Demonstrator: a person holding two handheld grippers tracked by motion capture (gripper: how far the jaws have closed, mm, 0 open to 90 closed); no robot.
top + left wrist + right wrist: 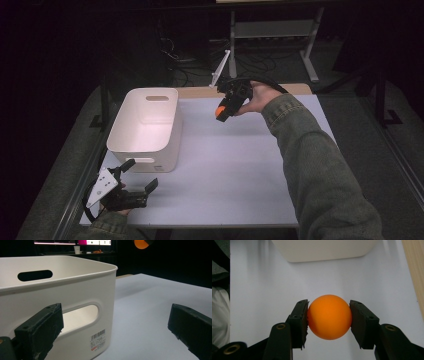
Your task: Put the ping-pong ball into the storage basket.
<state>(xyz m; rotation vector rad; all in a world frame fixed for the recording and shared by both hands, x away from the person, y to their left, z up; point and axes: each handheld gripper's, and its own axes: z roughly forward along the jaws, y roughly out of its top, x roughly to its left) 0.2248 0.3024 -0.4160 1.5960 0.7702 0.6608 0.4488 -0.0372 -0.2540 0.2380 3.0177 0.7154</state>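
An orange ball [329,317] is clamped between the black jaws of my right gripper [329,320], held in the air over the far part of the white table [230,165]. From above, the ball [219,111] and right gripper [223,113] hang to the right of a white plastic bin [146,125]. My left gripper [139,175] rests near the table's front left corner, open with nothing between its fingers. In the left gripper view the bin [75,297] stands close ahead, and the ball [141,243] shows at the top edge.
The bin has handle slots [35,275] and a barcode label [98,338]. A wooden strip [200,91] runs along the table's far edge. Behind it stand a metal frame [272,35] and cables on the dark floor.
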